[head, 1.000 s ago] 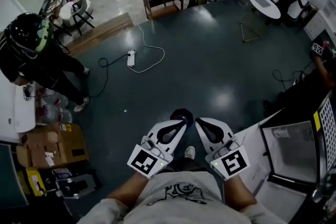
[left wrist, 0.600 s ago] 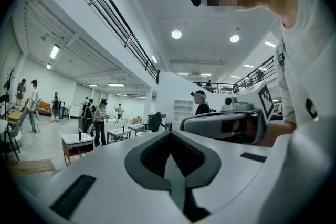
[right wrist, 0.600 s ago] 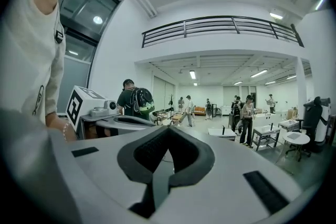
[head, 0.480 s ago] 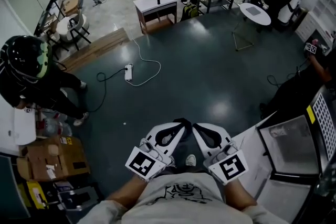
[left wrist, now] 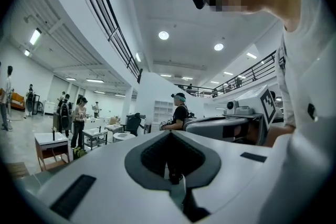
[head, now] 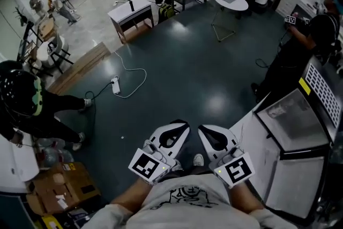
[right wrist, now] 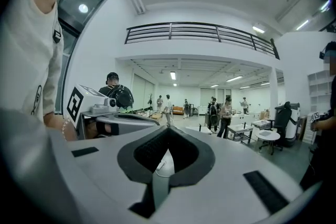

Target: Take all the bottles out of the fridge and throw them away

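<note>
At the bottom of the head view the person's grey shirt (head: 182, 198) fills the frame edge. Just above it, both hands hold their tools side by side and level. The left claw (head: 181, 125) has its jaws pressed together with nothing between them, and its own view shows only the room beyond the closed tips. The right claw (head: 204, 129) is likewise fully closed and empty. A shoe (head: 198, 159) shows between them on the dark floor (head: 187, 72). At the right edge, just beside the right hand, stands a white glass-panelled cabinet (head: 298, 128) that looks like the fridge; what is inside it is too dim to tell. At lower left lies a cardboard box (head: 58, 191), with a helmeted person (head: 24, 107) crouched above it. Farther off, a power strip (head: 115, 85) trails a white cable, and in the upper frame are a tabletop (head: 130, 8) and a round white table (head: 230, 1).
</note>
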Action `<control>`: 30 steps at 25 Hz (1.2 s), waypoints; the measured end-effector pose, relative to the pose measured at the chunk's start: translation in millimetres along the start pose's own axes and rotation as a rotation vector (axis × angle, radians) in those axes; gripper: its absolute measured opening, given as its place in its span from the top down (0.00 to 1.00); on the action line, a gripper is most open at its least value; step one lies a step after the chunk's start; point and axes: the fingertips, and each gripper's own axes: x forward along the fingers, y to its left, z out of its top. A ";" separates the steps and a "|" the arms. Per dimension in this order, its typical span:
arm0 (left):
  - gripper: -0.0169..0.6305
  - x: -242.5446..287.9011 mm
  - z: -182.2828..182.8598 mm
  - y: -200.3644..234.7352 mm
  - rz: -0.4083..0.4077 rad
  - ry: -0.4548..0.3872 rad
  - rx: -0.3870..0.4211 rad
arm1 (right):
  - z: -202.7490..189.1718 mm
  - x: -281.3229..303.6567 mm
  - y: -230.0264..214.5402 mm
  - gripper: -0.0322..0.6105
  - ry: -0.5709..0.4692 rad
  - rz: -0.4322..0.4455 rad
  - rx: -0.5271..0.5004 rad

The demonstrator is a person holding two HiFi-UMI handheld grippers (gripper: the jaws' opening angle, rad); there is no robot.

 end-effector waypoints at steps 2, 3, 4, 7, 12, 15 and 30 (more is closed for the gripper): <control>0.96 8.8 0.4 -10.1 -0.046 -0.003 -0.004 | -2.7 -11.2 -6.3 0.91 0.005 -0.043 0.004; 0.96 12.9 0.6 -15.0 -0.066 -0.004 -0.007 | -3.9 -16.5 -9.4 0.91 0.008 -0.062 0.003; 0.96 16.7 0.6 -19.7 -0.085 -0.005 -0.011 | -4.7 -21.7 -12.4 0.91 0.011 -0.081 0.004; 0.96 26.2 -1.7 -32.9 -0.140 -0.001 -0.032 | -6.4 -36.9 -20.5 0.91 0.015 -0.140 0.004; 0.96 47.4 -8.8 -57.0 -0.231 0.009 -0.046 | -9.8 -65.1 -36.5 0.91 0.013 -0.235 0.009; 0.96 64.7 -9.1 -74.1 -0.284 0.007 -0.049 | -12.8 -85.5 -47.8 0.91 0.021 -0.288 0.013; 0.96 158.4 -17.0 -185.0 -0.486 0.038 -0.043 | -34.7 -204.7 -125.0 0.91 0.025 -0.488 0.050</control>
